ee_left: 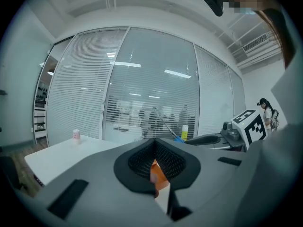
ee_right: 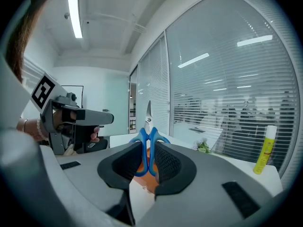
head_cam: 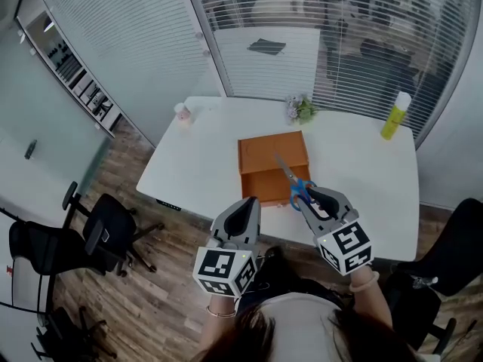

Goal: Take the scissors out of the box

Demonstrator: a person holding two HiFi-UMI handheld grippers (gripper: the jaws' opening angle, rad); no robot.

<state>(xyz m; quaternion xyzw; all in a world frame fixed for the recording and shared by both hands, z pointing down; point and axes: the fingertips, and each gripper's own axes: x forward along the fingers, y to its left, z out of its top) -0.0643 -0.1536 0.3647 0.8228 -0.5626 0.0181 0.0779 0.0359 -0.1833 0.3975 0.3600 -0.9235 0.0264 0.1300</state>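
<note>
An orange box (head_cam: 272, 155) lies open on the white table (head_cam: 362, 179). The scissors (head_cam: 297, 187), blue-handled with steel blades, hang above the box's near end, blades pointing away from me. My right gripper (head_cam: 308, 197) is shut on their handles; in the right gripper view the scissors (ee_right: 147, 141) stand upright between the pads of the right gripper (ee_right: 147, 163). My left gripper (head_cam: 249, 207) hovers at the table's near edge, left of the box, shut with nothing in it. In the left gripper view the left gripper (ee_left: 155, 167) has its pads together, and the box (ee_left: 159, 175) shows below them.
A yellow bottle (head_cam: 395, 115) stands at the table's far right corner, a small pink cup (head_cam: 182, 113) at the far left, a flower bunch (head_cam: 300, 108) behind the box. Black office chairs (head_cam: 106, 232) stand on the floor to the left. Glass walls with blinds enclose the room.
</note>
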